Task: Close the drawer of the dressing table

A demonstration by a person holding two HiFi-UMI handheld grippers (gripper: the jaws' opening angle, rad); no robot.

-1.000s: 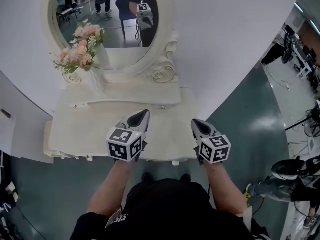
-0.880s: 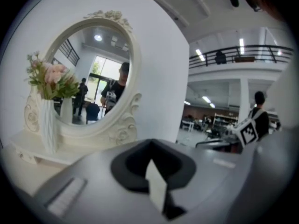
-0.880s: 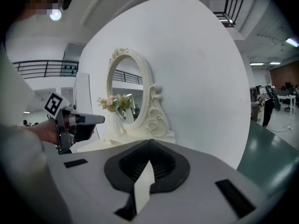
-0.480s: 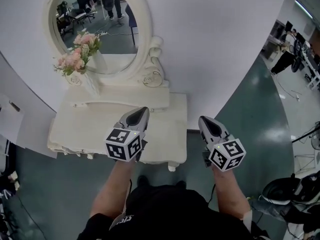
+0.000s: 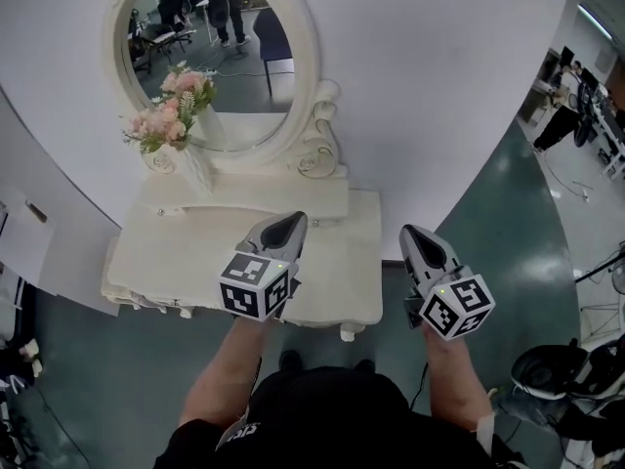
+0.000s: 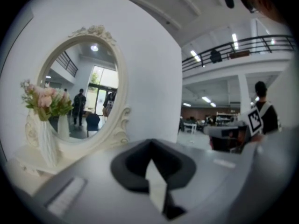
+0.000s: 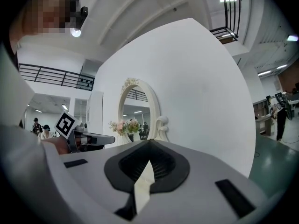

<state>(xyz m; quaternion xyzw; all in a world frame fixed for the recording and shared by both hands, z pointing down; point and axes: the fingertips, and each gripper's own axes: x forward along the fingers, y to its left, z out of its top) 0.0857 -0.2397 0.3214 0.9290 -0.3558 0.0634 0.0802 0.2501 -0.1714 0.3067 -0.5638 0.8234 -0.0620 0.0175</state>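
Observation:
The cream dressing table [image 5: 166, 262] stands against a curved white wall, seen from above in the head view. It carries an oval mirror [image 5: 210, 57] and a vase of pink flowers [image 5: 171, 115]. I cannot make out the drawer front from above; only the table's scalloped front edge [image 5: 225, 311] shows. My left gripper [image 5: 283, 225] hovers over the table's front right part, shut and empty. My right gripper [image 5: 412, 234] is level with it, past the table's right edge over the floor, shut with nothing in it. In the left gripper view the mirror [image 6: 79, 92] and flowers [image 6: 44, 99] lie ahead at the left.
The green floor [image 5: 488, 213] surrounds the table. A white panel [image 5: 24, 242] stands at the left. Dark equipment [image 5: 557, 369] and cables lie at the lower right. People and desks [image 5: 576, 96] are far off to the right, and some show reflected in the mirror.
Both grippers have risen and drawn back from the table. The right one has shifted right, from over the table's front corner to beside its edge. Both stayed shut.

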